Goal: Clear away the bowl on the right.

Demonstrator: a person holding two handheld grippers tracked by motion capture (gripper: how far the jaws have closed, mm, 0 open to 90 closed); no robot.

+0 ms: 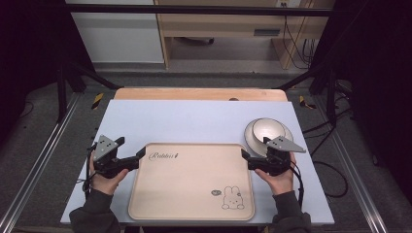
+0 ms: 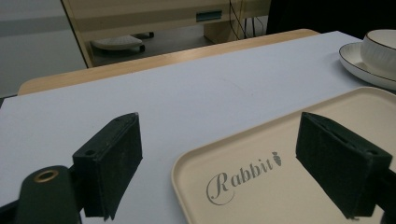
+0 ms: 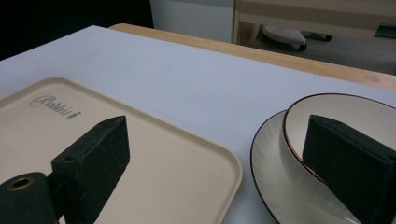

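the beige tray (image 1: pixel 192 182) lies flat on the pale sheet (image 1: pixel 194 121) near the person's edge of the table, between the two grippers. the left gripper (image 1: pixel 141 156) sits just beside the tray's left rim near its far corner, jaws spread apart with nothing between the pads; in the left gripper view that corner of the tray lies between the spread jaws, below them. the right gripper (image 1: pixel 244 158) is at the tray's right rim near the far right corner, jaws likewise released and empty; in the right gripper view one jaw stands over the tray and the other over the bowl (image 3: pixel 345 135). the bowl rests on a plate (image 1: pixel 250 138) just past the right gripper, both white with a dark rim line. the sheet covers a wooden table (image 1: pixel 199 93), with grey floor, black frame rails, cables and pale furniture beyond. the tray carries the word "rabbit" in script with a small carrot, and a rabbit drawing (image 1: pixel 232 198) near its front right corner
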